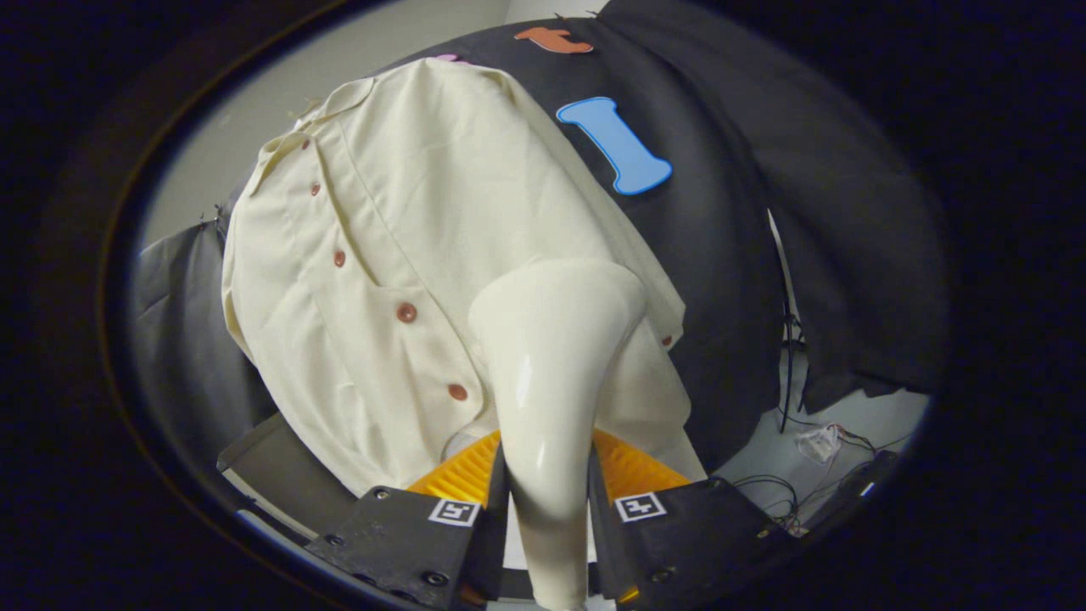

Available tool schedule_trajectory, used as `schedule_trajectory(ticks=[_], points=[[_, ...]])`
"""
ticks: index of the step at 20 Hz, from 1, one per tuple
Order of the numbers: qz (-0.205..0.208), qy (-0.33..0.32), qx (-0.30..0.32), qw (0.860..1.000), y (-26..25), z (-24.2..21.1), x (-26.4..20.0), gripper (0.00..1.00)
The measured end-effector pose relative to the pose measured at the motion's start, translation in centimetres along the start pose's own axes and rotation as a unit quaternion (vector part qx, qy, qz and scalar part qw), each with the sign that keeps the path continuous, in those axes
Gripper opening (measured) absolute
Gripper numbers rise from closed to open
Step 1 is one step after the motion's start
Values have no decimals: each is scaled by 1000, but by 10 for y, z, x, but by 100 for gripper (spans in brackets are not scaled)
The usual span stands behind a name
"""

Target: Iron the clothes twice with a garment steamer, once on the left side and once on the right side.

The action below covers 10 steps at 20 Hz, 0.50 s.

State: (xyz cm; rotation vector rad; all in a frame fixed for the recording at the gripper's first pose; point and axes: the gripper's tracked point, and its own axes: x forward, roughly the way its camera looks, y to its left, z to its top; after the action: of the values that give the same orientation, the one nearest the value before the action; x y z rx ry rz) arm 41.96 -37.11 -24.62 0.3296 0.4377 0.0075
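My two-finger gripper (547,501) ends in two blocky, matte housings with bevelled edges, one on each side. Each carries a small square black-and-white marker tag (639,507) near its inner corner, and round screw heads (436,579) dot the faces. My fingers (462,471) bear fine parallel ridges.

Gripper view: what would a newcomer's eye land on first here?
The glossy cream garment steamer head, clamped between the tongs and flaring toward the cloth. Just beyond it hangs a cream button-front shirt with reddish-brown buttons, against the black booth wall.
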Motion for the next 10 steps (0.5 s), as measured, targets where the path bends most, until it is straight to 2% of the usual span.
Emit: schedule_trajectory(ticks=[6,10], points=[[6,13,17,1000,-27,-40,-1,43],[-6,18,18,1000,-34,-51,-5,44]])
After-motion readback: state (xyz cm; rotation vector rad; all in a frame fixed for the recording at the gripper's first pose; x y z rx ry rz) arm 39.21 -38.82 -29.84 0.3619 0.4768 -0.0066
